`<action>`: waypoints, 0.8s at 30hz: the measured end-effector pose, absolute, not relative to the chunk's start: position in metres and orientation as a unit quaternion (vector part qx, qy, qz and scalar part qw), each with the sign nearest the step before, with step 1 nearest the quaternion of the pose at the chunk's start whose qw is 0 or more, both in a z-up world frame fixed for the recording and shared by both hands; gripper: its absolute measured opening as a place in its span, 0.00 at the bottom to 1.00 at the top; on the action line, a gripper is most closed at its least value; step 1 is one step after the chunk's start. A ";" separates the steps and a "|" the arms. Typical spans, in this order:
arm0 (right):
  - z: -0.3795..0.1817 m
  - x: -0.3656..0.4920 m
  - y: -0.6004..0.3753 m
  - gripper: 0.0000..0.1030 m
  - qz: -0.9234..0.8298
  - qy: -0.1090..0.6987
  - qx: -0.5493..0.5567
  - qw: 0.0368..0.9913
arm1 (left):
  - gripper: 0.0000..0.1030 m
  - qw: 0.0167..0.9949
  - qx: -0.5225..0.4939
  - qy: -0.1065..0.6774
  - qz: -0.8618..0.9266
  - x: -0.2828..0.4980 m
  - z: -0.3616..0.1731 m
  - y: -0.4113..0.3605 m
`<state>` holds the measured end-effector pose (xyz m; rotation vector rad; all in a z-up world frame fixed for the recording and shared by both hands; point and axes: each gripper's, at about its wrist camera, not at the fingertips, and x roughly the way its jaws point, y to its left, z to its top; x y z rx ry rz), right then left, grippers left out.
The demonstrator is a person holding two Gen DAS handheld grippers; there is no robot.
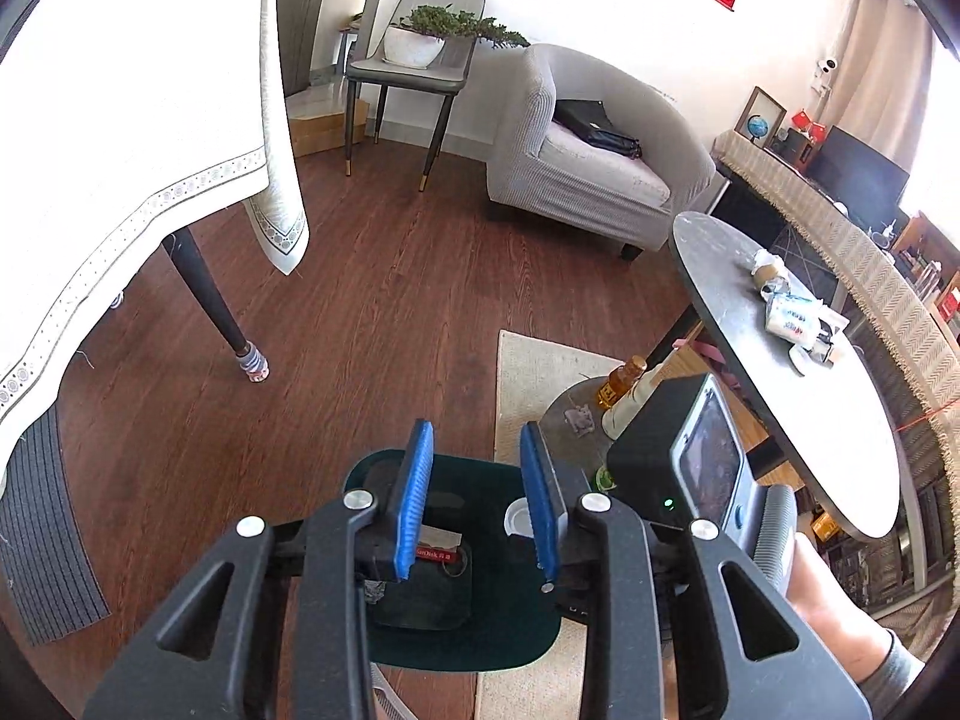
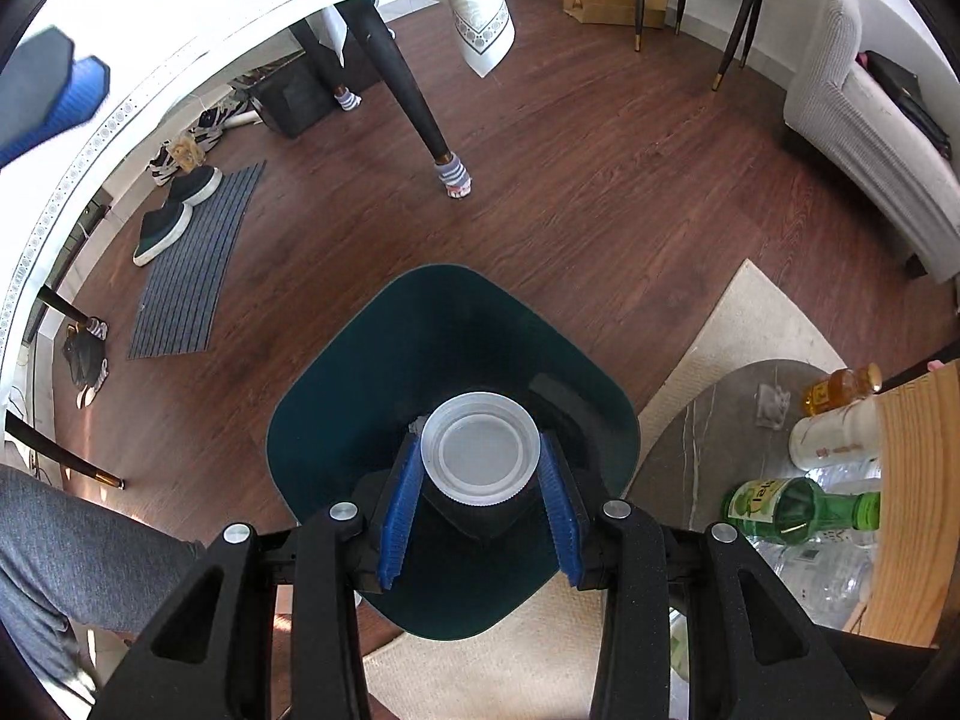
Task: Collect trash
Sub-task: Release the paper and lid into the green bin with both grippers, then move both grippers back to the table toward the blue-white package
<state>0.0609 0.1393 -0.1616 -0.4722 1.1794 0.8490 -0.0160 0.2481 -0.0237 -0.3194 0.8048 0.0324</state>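
Trash first: a clear plastic cup (image 2: 478, 455), bottom toward the right wrist camera, hangs over the mouth of the dark green bin (image 2: 336, 396) on the wood floor. More trash waits at 3 o'clock in that view, on the low round table (image 2: 708, 438): an amber bottle (image 2: 843, 387), a white bottle (image 2: 837, 438), a green bottle (image 2: 798, 510), a crumpled scrap (image 2: 771, 405).

Risks, left to right:
- Left gripper (image 1: 480, 498) hovers over the same bin opening. If both tools crowd it, I judge they could knock together, or nudge the light bin.
- Cup is pinched only at its sides. Released off-centre, it could strike the rim at 1 o'clock and bounce onto the rug (image 2: 750, 324).
- Thin plastic; a harder squeeze may crumple it and let it slip sideways.
- Bottles stand close together; a careless reach for one may topple its neighbours.

Tongs:
- Left: blue pads (image 1: 414, 498) partly apart, nothing between them; the bin interior shows through the gap, with a red-labelled item (image 1: 435, 555) lying at the bottom.
- Right gripper (image 2: 480, 498): pads pressing the cup's wall on both sides, moderately spread, clamped on it. Cup mouth points down into the bin.
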 end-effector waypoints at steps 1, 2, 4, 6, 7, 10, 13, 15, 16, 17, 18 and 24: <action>-0.166 0.060 0.140 0.39 0.383 0.537 -0.219 0.719 | 0.31 0.909 -0.157 0.387 0.016 -0.016 -0.022 0.249; -0.170 0.060 0.142 0.39 0.381 0.542 -0.223 0.715 | 0.31 0.910 -0.160 0.383 0.016 -0.017 -0.019 0.249; -0.181 0.058 0.144 0.41 0.379 0.556 -0.232 0.702 | 0.31 0.911 -0.165 0.378 0.018 -0.016 -0.015 0.250; -0.189 0.055 0.144 0.53 0.376 0.563 -0.242 0.695 | 0.31 0.912 -0.168 0.373 0.019 -0.016 -0.013 0.253; -0.191 0.053 0.144 0.53 0.375 0.565 -0.245 0.693 | 0.31 0.913 -0.169 0.371 0.020 -0.015 -0.011 0.253; -0.195 0.050 0.140 0.53 0.374 0.569 -0.249 0.688 | 0.31 0.915 -0.174 0.365 0.021 -0.014 -0.007 0.253; -0.192 0.050 0.135 0.53 0.378 0.566 -0.243 0.691 | 0.31 0.917 -0.179 0.356 0.021 -0.014 -0.001 0.253; -0.184 0.050 0.130 0.53 0.383 0.558 -0.234 0.697 | 0.31 0.920 -0.182 0.347 0.019 -0.013 0.004 0.251; -0.178 0.049 0.128 0.53 0.388 0.552 -0.228 0.702 | 0.31 0.921 -0.184 0.343 0.018 -0.013 0.007 0.251; -0.171 0.048 0.125 0.53 0.393 0.545 -0.223 0.706 | 0.31 0.922 -0.183 0.340 0.018 -0.012 0.009 0.249; -0.164 0.048 0.123 0.53 0.399 0.537 -0.217 0.711 | 0.31 0.924 -0.181 0.336 0.019 -0.011 0.011 0.248; -0.108 0.047 0.100 0.45 0.422 0.477 -0.177 0.750 | 0.32 0.930 -0.184 0.317 0.022 -0.004 0.023 0.239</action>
